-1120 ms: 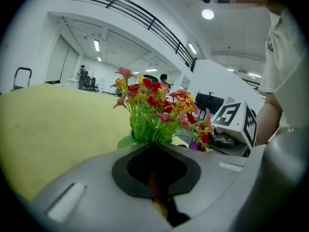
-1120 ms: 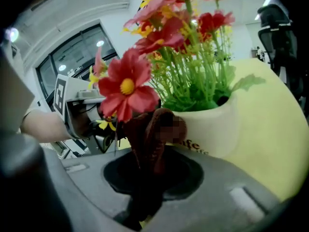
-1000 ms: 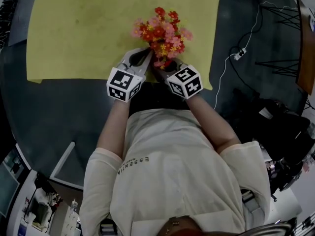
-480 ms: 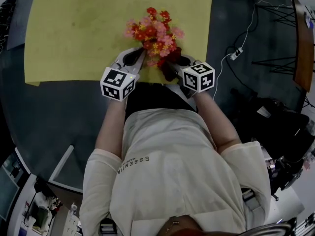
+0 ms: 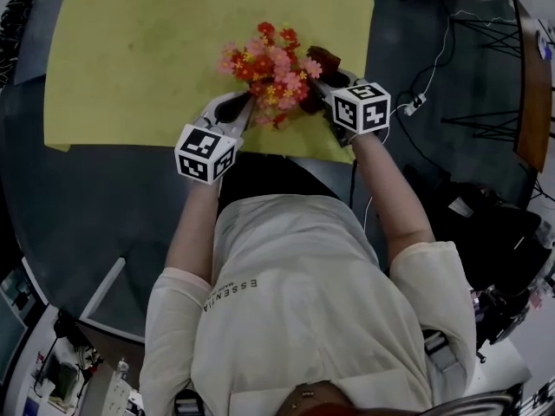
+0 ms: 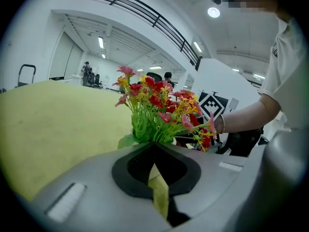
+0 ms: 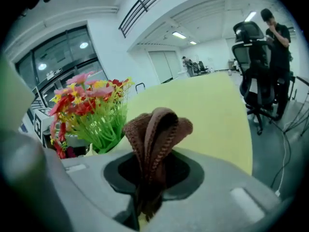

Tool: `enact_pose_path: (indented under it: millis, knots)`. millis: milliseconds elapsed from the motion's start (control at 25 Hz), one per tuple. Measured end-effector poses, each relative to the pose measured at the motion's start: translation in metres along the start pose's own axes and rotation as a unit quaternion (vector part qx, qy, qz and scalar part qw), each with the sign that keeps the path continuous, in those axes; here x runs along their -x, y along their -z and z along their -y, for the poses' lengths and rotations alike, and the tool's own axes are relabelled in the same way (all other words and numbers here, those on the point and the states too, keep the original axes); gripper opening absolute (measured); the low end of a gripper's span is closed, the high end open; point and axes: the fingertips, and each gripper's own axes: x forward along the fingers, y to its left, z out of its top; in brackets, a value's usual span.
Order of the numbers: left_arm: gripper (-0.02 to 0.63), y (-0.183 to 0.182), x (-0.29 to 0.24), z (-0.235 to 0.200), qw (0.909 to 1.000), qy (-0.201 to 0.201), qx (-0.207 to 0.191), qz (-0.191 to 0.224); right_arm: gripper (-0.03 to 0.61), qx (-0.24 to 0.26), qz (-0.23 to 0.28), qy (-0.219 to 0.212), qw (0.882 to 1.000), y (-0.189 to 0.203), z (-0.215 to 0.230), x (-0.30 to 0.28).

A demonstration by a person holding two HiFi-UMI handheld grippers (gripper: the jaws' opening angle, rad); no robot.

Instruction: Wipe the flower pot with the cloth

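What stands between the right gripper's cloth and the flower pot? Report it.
Only the flowers: their stems and blooms overhang the pot on the side facing the cloth clamped in the right gripper. Nothing else visible intervenes. The left gripper sits on the flowers' other side.

White walls [image 7: 108, 37], ceiling strip lights [image 6: 101, 42], balcony railing [image 6: 140, 8], black office chair [image 7: 248, 47], grey floor [image 7: 270, 144].

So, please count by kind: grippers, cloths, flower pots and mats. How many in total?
Grippers: 2, the left gripper and the right gripper
Cloth: 1
Flower pot: 1
Mat: 1
Total: 5
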Motion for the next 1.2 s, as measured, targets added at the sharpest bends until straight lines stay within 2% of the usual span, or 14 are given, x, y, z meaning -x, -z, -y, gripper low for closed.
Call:
enact_pose_path:
  millis: [120,280,480,720,920,1200]
  knots:
    - [0.015,0.000,0.000,-0.001,1.0000,0.000,0.008,-0.003,0.061,0.043,0.003,-0.027,0.999,-0.018,-0.005,-0.017]
    - [0.015,-0.002,-0.001,-0.005,0.9997,0.002,0.025,-0.001,0.061,0.082,-0.010,-0.036,0.996,-0.019,-0.005,-0.032]
    - [0.015,-0.005,0.000,-0.015,0.9996,-0.008,0.027,-0.001,0.060,0.066,-0.008,-0.060,0.996,-0.010,-0.014,-0.030]
    - [0.015,-0.006,0.002,-0.016,0.9996,-0.011,0.026,0.002,0.060,0.066,-0.015,-0.056,0.996,0.007,-0.026,-0.014]
    - [0.015,-0.006,0.000,-0.015,0.9996,-0.021,0.012,-0.012,0.061,0.073,-0.034,-0.056,0.995,0.025,-0.038,-0.005]
    - [0.015,-0.005,0.000,-0.015,0.9996,-0.009,-0.005,-0.026,0.061,0.064,-0.052,-0.041,0.996,0.047,-0.062,0.007]
